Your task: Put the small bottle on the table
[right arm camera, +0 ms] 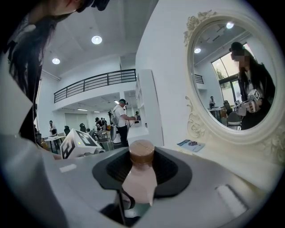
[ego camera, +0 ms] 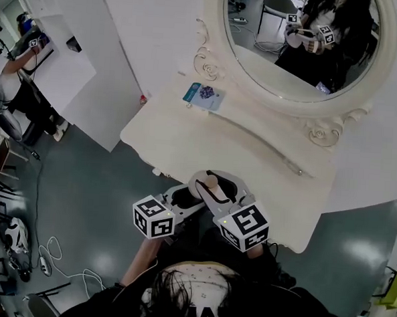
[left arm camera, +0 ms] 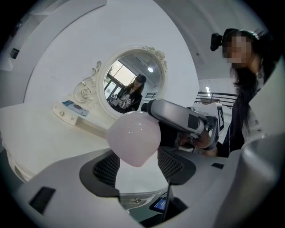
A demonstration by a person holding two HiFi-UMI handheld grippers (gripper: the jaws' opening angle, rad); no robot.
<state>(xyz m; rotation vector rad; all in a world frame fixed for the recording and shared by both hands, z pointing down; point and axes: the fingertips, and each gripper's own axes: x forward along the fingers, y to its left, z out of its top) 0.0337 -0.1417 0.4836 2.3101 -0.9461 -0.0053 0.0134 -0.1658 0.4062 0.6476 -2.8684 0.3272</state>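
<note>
Pale pink small bottle (ego camera: pixel 210 183) with a brown cap, upright at the cream table's (ego camera: pixel 251 171) near edge, grasped in the jaws of both left gripper (left arm camera: pixel 138 162) and right gripper (right arm camera: pixel 141 171). Bare tabletop open toward 12 o'clock. Farther on, an oval mirror (ego camera: pixel 307 34) at 1 o'clock and a blue card (ego camera: pixel 203 96) at 12 by its frame.

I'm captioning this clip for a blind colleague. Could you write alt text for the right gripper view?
A small bottle, pale pink with a brown cap, is gripped between the right gripper's jaws. Ahead to the right is a white table with an ornate oval mirror reflecting the person; a large bright hall lies to the left.
</note>
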